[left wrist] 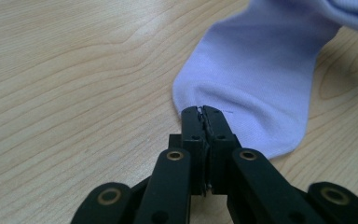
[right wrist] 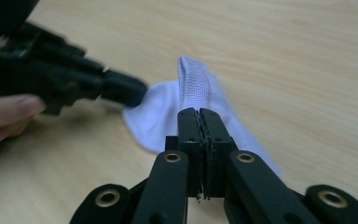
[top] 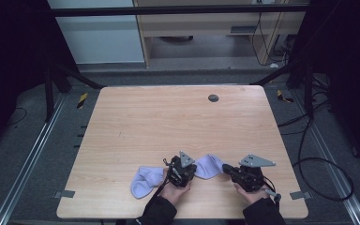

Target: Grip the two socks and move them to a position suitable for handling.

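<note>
Sock: a light purple sock [top: 168, 177] lies on the wooden table [top: 168, 126], low in the high view, a bit right of the middle. One end lies flat at the lower left. The other end lifts a little at the right.

My left tool: my left gripper [top: 180, 171] sits on the middle of the sock in the high view. In the left gripper view its jaws are pressed tight together, and they pinch the edge of the sock [left wrist: 256, 88] right at the tips.

My right tool: my right gripper [top: 227, 168] is at the right end of the sock, low and right in the high view. In the right gripper view its jaws are squeezed together too, and they bite the ribbed edge of the sock [right wrist: 200, 88], which stands up a little off the table.

My hands: my left hand [top: 174, 191] and my right hand [top: 249, 193] come in from the bottom edge, each one around its tool.

Other tool seen: in the right gripper view, my left gripper [right wrist: 137, 91] is at the upper left, blurry, with its tip on the sock.

Table: a small dark round spot [top: 213, 98] is near the far edge, well apart from the sock.
</note>
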`<state>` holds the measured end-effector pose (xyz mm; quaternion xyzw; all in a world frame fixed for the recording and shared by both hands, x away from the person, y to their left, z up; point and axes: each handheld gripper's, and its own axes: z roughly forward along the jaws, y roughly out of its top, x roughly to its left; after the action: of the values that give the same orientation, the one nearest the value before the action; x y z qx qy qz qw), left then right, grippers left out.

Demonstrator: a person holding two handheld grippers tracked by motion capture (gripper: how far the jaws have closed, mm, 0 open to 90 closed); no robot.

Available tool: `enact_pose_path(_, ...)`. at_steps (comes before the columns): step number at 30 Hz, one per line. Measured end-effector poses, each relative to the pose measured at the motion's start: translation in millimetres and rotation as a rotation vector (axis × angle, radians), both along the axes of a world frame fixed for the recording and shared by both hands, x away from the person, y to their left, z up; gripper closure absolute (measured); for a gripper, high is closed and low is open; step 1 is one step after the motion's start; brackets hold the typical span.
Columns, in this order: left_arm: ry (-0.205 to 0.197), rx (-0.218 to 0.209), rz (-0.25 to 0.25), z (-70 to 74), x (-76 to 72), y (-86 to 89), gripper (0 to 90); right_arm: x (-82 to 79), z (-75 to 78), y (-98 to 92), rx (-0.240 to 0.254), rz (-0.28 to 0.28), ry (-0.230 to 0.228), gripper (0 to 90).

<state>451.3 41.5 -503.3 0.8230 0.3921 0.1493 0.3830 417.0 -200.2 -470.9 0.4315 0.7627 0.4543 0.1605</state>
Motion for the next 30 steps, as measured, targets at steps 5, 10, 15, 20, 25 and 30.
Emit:
enact_pose_path(5, 0.004, -0.005, 0.001, 0.0, 0.5, 0.3, 87.7, 11.4, 1.1, -8.3, 0.004, -0.089, -0.018, 89.0)
enact_pose_path(10, 0.007, -0.009, 0.005, 0.1, 1.7, 1.1, 87.7, 17.4, -1.0, -14.6, -0.017, -0.131, -0.008, 88.9)
enact_pose_path(15, 0.006, -0.009, 0.007, 0.4, 2.1, 0.4, 87.7, 24.3, -4.3, -22.2, -0.055, -0.181, -0.001, 88.6)
enact_pose_path(20, 0.013, -0.022, 0.005, 0.9, 3.5, 1.6, 84.4, 33.6, -10.5, -28.2, -0.123, -0.224, -0.005, 86.6)
enact_pose_path(25, -0.012, -0.058, 0.024, 10.9, 2.8, 9.1, 69.0, 34.3, -10.4, -35.6, -0.131, -0.259, -0.024, 78.1)
enact_pose_path(30, -0.048, -0.066, 0.026, 29.4, 1.4, 22.6, 57.7, 29.9, -2.0, -41.6, -0.080, -0.261, -0.056, 68.8)
